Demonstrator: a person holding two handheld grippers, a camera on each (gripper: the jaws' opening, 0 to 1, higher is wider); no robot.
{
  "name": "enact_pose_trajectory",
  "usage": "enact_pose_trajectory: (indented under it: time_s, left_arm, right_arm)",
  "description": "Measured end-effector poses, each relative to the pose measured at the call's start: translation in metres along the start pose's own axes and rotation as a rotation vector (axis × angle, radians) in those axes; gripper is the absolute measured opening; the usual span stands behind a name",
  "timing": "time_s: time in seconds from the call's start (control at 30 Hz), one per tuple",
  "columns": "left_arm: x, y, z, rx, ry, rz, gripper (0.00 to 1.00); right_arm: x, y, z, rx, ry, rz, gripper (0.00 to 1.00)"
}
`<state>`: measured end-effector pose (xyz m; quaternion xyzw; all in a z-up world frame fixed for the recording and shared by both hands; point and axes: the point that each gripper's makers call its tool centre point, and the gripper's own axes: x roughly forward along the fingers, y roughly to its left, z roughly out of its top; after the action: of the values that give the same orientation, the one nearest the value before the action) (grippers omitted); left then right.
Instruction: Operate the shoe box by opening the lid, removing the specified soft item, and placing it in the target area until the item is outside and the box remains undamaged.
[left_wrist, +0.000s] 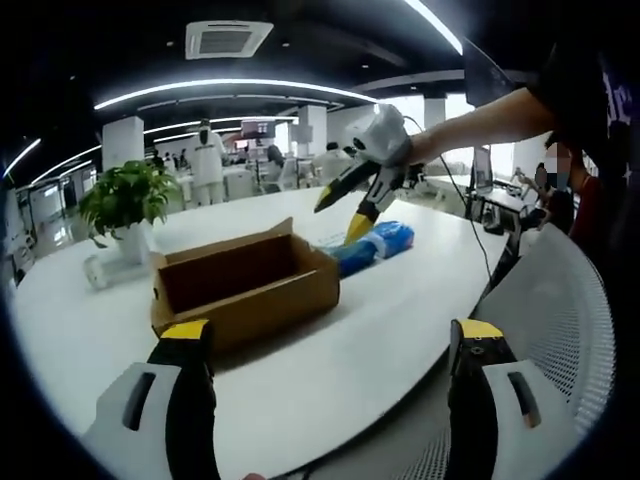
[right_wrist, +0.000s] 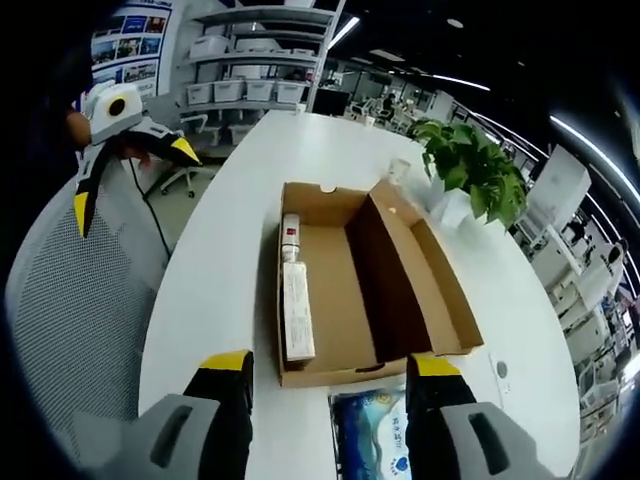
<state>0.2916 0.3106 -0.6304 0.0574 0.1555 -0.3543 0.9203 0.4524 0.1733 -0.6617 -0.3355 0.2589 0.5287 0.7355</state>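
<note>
The brown shoe box (left_wrist: 245, 285) lies open on the white table (left_wrist: 330, 350), its lid flap (right_wrist: 430, 270) folded back. Inside it, a white label strip (right_wrist: 296, 300) runs along one wall. A soft blue packet (left_wrist: 375, 243) lies on the table just outside the box. My right gripper (left_wrist: 342, 213) hovers open over that packet, its lower yellow tip close to it. In the right gripper view, the blue packet (right_wrist: 375, 430) sits between the spread jaws of the right gripper (right_wrist: 330, 365). My left gripper (left_wrist: 330, 335) is open and empty, short of the box; the left gripper (right_wrist: 133, 180) hangs beside the table's edge.
A potted plant (left_wrist: 125, 195) in a white pot stands behind the box, with a small clear cup (right_wrist: 398, 168) near it. A grey mesh chair (right_wrist: 70, 300) stands at the table's edge. A person's arm (left_wrist: 490, 120) reaches in from the right. Office shelves and desks fill the background.
</note>
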Motion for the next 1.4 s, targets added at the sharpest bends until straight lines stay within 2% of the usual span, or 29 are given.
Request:
enact_pose_trajectory:
  time_s: [0.5,0.73,1.4]
  left_arm:
    - [0.000,0.004,0.001,-0.015,-0.027,0.019,0.99]
    - [0.000,0.004,0.001,-0.014,-0.025,0.019,0.99]
    - [0.003,0.006,-0.002,-0.019,-0.009,0.026,0.97]
  right_arm:
    - [0.025,-0.005,0.006,-0.040,0.030,0.069,0.56]
    - [0.032,-0.009,0.012,-0.065,0.023,0.091,0.54]
    - [0.066,-0.010,0.000,-0.117,0.098,0.197,0.48]
